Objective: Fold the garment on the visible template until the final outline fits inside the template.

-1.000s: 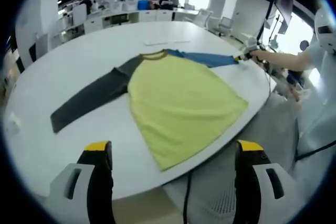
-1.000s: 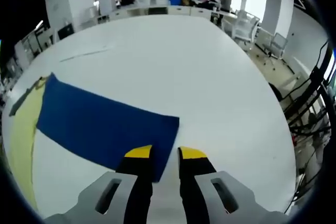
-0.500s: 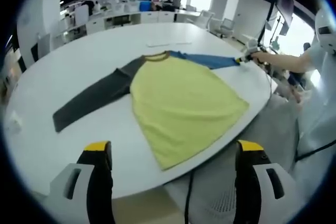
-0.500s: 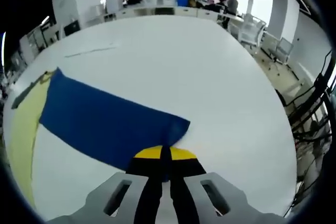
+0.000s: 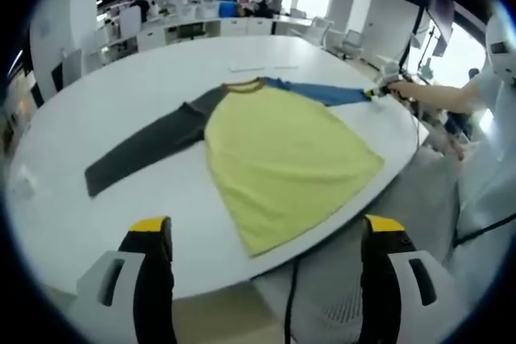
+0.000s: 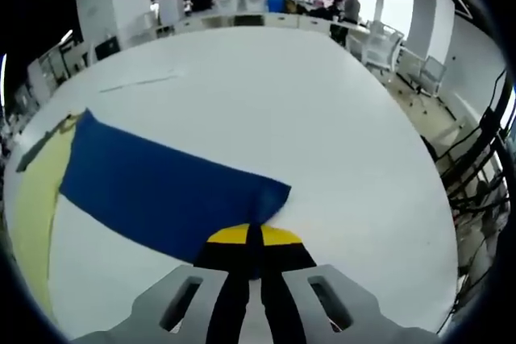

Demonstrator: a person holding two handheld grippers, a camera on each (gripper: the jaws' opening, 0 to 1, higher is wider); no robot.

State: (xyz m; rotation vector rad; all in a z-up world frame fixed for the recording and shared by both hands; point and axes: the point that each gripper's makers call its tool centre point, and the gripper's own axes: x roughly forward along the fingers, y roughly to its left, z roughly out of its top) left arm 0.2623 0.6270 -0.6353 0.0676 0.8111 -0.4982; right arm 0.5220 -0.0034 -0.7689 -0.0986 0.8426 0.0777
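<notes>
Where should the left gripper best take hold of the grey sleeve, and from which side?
Probably at the cuff end of the grey sleeve, coming from the near table edge. The sleeve lies flat and straight, and its cuff is the free end nearest the open left gripper.

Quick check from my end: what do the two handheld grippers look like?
Both match: the left gripper and the right gripper each have black jaws capped with yellow tips, rising from pale grey moulded bodies with slotted openings. A thin dark cable hangs below the table edge in the left gripper view.
</notes>
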